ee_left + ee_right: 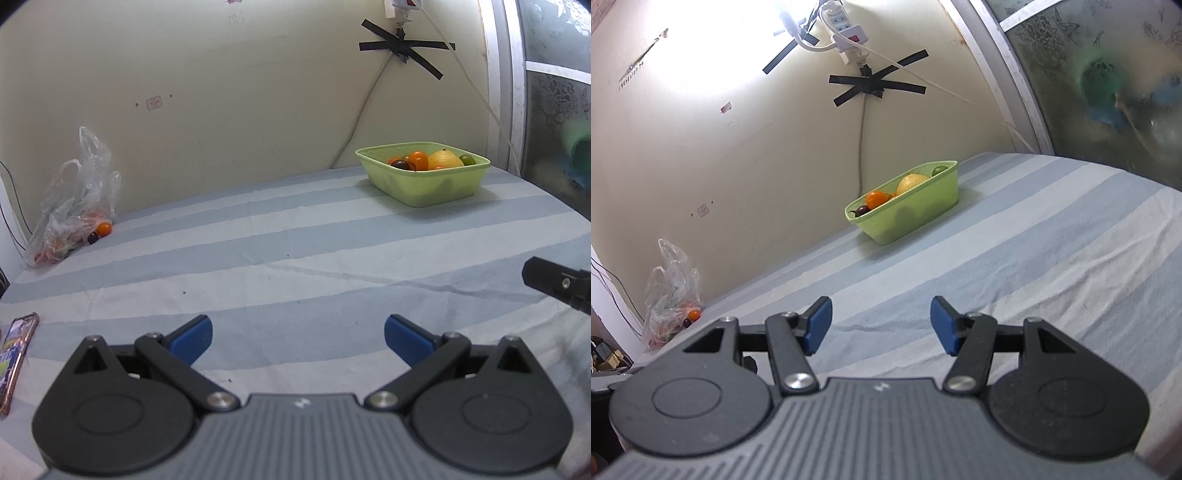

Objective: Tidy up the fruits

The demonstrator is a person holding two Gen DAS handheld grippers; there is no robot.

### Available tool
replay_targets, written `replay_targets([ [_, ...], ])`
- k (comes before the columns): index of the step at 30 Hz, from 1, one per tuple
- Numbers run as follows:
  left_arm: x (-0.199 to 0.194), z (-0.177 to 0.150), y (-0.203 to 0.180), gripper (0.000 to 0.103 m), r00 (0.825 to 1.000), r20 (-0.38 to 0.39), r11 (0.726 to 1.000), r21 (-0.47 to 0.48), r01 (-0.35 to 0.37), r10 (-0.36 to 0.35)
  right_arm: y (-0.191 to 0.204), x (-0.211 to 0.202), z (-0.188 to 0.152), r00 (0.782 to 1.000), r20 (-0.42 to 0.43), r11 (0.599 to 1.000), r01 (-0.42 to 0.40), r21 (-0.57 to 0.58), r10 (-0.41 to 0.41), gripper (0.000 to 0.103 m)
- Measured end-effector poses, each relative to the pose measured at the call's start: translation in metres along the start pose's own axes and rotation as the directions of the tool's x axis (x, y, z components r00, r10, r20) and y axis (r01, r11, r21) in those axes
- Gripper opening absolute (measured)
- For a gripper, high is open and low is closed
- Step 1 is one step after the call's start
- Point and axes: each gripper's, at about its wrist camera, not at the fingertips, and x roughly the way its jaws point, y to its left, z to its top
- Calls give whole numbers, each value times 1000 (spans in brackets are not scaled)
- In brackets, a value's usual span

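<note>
Both grippers hung over the striped bedsheet (295,236) with jaws apart and nothing between them: the left gripper (298,338) spread wide, the right gripper (881,325) somewhat narrower. Well ahead of the left jaws and off to their right stood the green basket (424,184) against the wall, holding an orange fruit (418,159), a yellow lemon-like fruit (445,159), a dark plum-like one (400,164) and a small green one (469,159). Far ahead to their left sat a plastic bag (74,206) with a loose orange fruit (105,228) and a dark one (93,238) at its mouth. These small round fruits looked light, smooth and likely to roll, so a gentle pinch across the middle would suit them; the bag is limp and would crumple. Only the left view showed a phone (16,354) beside its left finger; only the right view showed the wall's power strip (846,26).
</note>
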Motion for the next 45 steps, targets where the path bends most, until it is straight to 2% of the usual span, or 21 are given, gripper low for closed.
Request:
replay_targets([
  [25,2,-1,-5,103,999,-31,999,28,24,-24,-2,3,0,1000,-16,1000,-5,11,5,61],
  [45,0,-2,-6,103,999,-26,999,32,20,-19,-2,3,0,1000,-16,1000,-15,3,15,62],
])
